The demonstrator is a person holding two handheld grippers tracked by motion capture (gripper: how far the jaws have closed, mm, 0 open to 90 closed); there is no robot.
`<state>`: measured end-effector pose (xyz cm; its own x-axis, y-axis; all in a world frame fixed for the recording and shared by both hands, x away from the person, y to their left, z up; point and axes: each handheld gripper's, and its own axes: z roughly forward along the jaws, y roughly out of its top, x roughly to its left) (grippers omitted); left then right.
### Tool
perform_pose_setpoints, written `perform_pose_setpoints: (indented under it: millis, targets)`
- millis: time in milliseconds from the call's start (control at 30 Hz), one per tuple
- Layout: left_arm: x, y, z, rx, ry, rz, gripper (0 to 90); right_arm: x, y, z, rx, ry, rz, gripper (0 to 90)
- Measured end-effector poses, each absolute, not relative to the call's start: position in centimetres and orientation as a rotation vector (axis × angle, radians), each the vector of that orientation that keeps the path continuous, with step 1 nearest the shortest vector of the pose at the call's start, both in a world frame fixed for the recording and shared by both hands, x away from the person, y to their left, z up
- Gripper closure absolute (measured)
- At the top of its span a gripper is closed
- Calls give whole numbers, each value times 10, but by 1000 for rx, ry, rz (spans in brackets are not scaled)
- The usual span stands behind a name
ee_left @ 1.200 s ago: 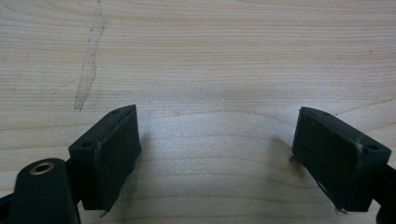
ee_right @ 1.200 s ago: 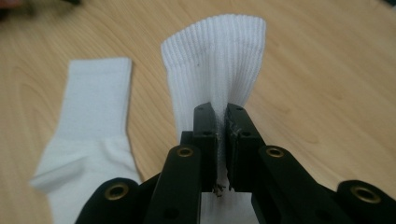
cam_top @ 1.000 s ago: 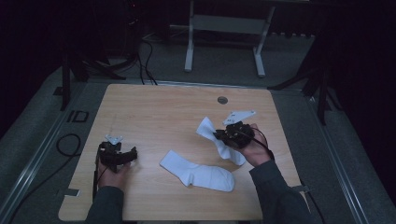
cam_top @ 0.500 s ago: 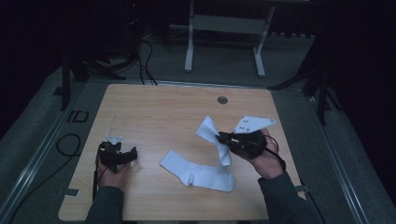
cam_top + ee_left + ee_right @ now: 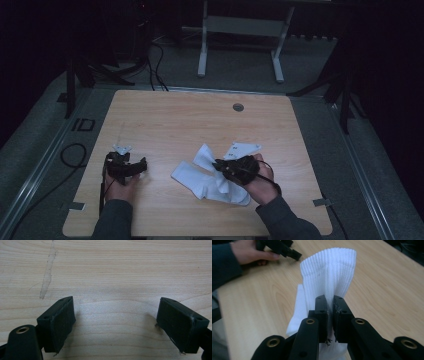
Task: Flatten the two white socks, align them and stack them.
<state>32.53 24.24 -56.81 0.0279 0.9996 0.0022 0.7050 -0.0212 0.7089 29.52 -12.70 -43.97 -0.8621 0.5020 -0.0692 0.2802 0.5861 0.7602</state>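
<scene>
Two white socks are on the wooden table. One sock lies flat near the front middle. My right gripper is shut on the second sock and holds it over the flat one, its ribbed cuff pointing away to the left. In the right gripper view the jaws pinch the fabric of the held sock, and the flat sock shows beneath it. My left gripper rests at the front left, apart from the socks. Its jaws stand open over bare wood.
A round cable hole sits near the table's far edge. A metal frame and cables lie on the floor beyond. The person's left hand shows far off in the right gripper view.
My right gripper has carried its sock to the left and nearer the person, so it now hangs over the flat sock. The left gripper has stayed put.
</scene>
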Motion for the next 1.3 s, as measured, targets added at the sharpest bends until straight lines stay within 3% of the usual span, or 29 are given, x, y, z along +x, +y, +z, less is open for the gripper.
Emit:
perform_pose_setpoints:
  millis: [467,933,1300]
  targets:
    - [325,242,-568,1781,1730,722,150,309,-70,-503,723,2641,990,829]
    - [325,242,-568,1779,1731,720,150,318,-46,-520,749,2667,978,826]
    - [323,240,-568,1769,1741,726,150,323,-49,-525,752,2708,945,611]
